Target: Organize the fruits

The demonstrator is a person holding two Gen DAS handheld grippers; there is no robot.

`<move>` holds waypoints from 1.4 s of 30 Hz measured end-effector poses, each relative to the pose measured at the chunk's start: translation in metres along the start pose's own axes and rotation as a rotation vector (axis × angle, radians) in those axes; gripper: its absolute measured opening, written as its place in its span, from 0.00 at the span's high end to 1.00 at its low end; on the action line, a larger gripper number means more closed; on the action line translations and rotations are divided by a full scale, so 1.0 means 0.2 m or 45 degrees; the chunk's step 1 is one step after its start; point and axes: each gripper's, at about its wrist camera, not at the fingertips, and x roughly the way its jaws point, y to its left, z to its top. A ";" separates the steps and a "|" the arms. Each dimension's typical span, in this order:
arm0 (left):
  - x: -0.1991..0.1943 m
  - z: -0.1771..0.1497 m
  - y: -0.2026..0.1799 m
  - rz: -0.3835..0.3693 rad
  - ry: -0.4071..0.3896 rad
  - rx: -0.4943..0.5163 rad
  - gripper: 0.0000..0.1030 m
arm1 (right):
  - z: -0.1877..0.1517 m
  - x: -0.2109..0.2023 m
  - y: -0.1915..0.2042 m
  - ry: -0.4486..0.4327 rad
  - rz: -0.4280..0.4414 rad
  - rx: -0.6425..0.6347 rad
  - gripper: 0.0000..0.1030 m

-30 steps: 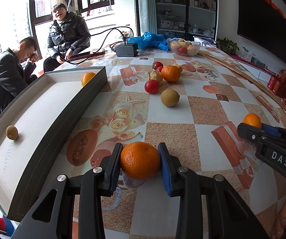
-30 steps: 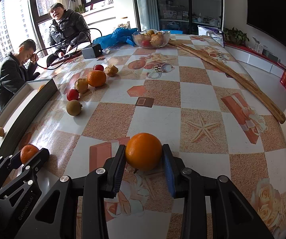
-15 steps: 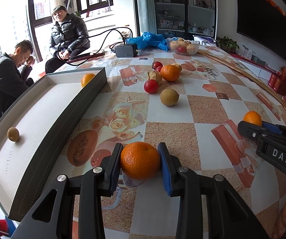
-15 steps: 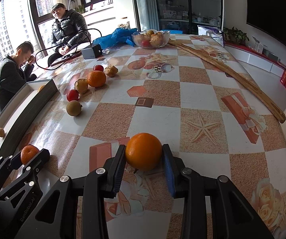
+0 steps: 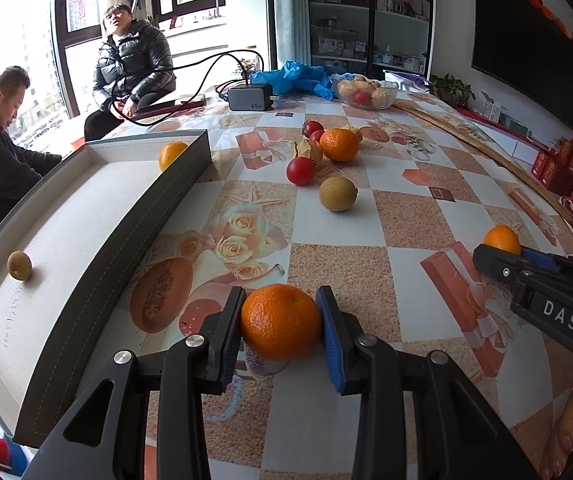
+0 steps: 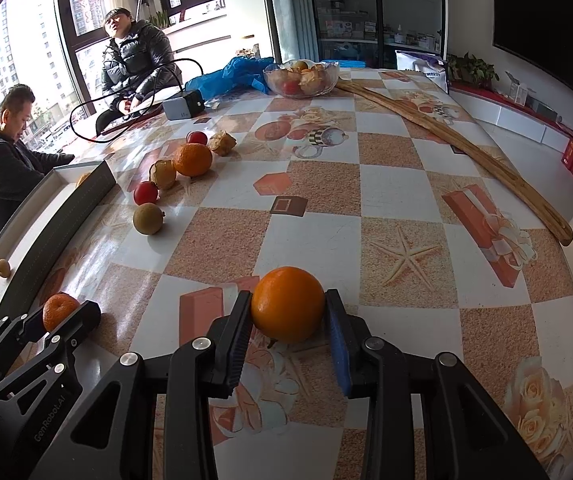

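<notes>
With each pair of jaws pinching a round orange, I lift both clear of the patterned bench toward the shallow grey tray, keeping the grip gentle.

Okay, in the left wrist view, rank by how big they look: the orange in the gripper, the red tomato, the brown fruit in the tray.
1. The orange in the left gripper, though it is nearest the camera.
2. The red tomato.
3. The brown fruit in the tray; close to the tomato, so unsure.
</notes>
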 end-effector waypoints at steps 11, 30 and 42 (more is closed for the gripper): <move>0.00 0.00 0.00 0.012 -0.005 0.006 0.62 | 0.00 0.00 0.00 0.001 -0.005 -0.004 0.64; 0.00 0.00 0.01 0.004 0.003 -0.001 0.62 | 0.00 0.00 0.00 0.002 -0.009 -0.010 0.64; -0.12 0.12 0.21 -0.185 0.104 -0.133 0.63 | 0.13 0.02 -0.13 0.186 0.262 0.170 0.64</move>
